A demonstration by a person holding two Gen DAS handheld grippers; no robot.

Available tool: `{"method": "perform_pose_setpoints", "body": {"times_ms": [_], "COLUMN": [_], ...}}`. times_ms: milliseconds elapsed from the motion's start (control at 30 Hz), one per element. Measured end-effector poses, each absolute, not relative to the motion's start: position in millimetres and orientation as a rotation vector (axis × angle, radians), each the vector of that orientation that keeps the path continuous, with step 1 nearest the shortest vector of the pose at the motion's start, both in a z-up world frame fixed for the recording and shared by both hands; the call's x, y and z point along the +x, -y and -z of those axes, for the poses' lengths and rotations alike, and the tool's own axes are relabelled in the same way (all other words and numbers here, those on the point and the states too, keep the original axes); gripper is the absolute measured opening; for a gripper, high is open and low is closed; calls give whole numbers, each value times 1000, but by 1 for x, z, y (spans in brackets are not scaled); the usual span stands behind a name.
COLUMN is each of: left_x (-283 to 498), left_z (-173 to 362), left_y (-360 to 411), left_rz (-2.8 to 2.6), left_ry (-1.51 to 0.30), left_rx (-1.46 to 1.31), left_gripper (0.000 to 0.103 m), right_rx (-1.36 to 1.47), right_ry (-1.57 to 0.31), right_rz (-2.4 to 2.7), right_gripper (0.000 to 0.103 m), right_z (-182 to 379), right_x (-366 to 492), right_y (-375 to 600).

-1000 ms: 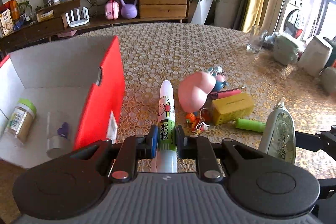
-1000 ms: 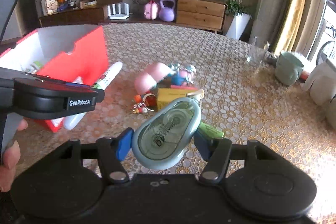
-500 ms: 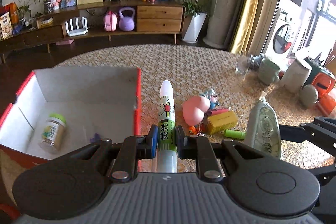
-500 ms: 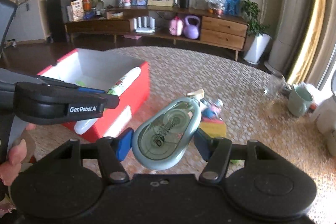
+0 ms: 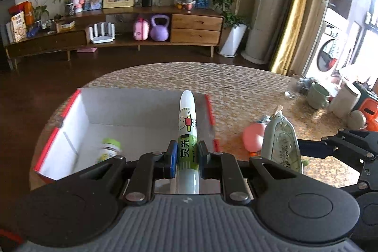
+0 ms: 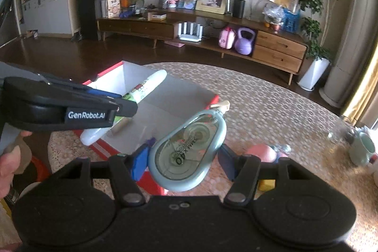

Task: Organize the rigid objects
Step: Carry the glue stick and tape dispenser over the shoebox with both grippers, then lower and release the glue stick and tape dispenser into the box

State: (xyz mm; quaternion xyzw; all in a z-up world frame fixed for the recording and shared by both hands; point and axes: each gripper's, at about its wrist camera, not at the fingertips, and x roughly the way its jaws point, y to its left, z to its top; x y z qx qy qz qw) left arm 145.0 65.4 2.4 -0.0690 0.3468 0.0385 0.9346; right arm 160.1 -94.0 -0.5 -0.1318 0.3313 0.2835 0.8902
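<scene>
My left gripper (image 5: pixel 187 158) is shut on a white and green glue stick (image 5: pixel 187 124) and holds it above the red box (image 5: pixel 70 102), whose inside is white. A small jar with a green lid (image 5: pixel 107 150) lies in the box. My right gripper (image 6: pixel 184 160) is shut on a grey-green correction tape dispenser (image 6: pixel 189 150) and holds it above the box's near right corner (image 6: pixel 213 99). The dispenser also shows in the left wrist view (image 5: pixel 281 141), and the glue stick in the right wrist view (image 6: pixel 146 89).
A pink heart-shaped toy (image 5: pixel 252 137) and a yellow block (image 6: pixel 265 184) lie on the patterned round table (image 5: pixel 248 86) right of the box. A green mug (image 5: pixel 317 92) and white containers (image 5: pixel 343 100) stand at the far right edge.
Both grippers have risen and moved left with their objects. The glue stick now hangs over the box's inside, and the tape dispenser is over the box's right corner.
</scene>
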Motion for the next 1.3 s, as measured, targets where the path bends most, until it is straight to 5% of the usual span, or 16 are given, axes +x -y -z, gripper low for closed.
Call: {"method": "perform_pose_setpoints", "body": {"times_ms": [567, 1300], "left_x": [186, 248], "left_z": [33, 102], "left_y": [-166, -189], "left_rz": [-207, -224], "left_ry": [-792, -1061], "left_rx": [-73, 14], "left_gripper": [17, 17], "right_rx": [-327, -452], "right_ry": [-810, -1017], "right_rz": [-680, -732], "right_gripper": [62, 62], "right_z": [48, 95], "right_x": [214, 252], "right_y": [2, -57]}}
